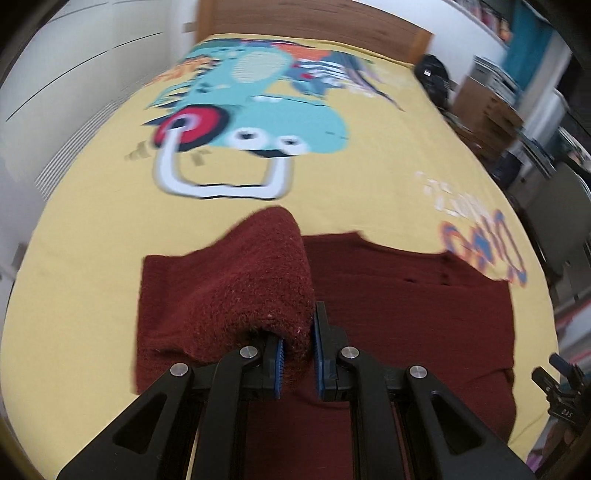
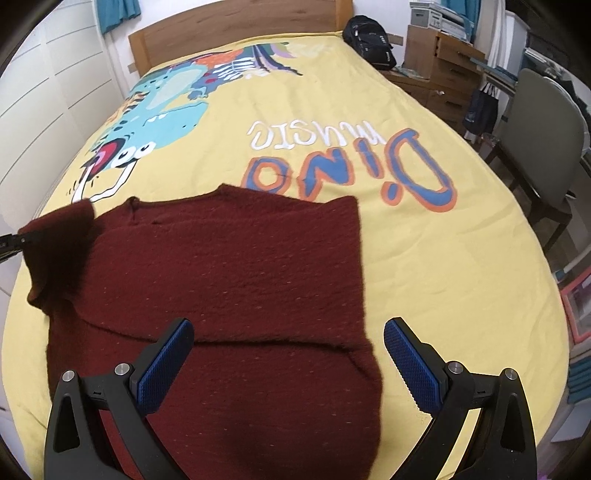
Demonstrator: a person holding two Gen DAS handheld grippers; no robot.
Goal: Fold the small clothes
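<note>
A dark red knitted sweater (image 2: 236, 266) lies spread on the yellow bedspread (image 2: 424, 266); it also shows in the left wrist view (image 1: 406, 310). My left gripper (image 1: 298, 354) is shut on the sweater's left sleeve (image 1: 258, 280) and holds it lifted and draped over the fingers. In the right wrist view the lifted sleeve (image 2: 59, 236) hangs at the far left. My right gripper (image 2: 288, 354) is open and empty, hovering over the sweater's near right part.
The bedspread has a dinosaur print (image 1: 258, 110) and "Dino Music" lettering (image 2: 347, 166). A wooden headboard (image 2: 236, 33) is at the far end. A black backpack (image 2: 369, 40), wooden drawers (image 2: 439, 70) and a chair (image 2: 535, 140) stand to the right. White wardrobe doors (image 2: 48, 92) are left.
</note>
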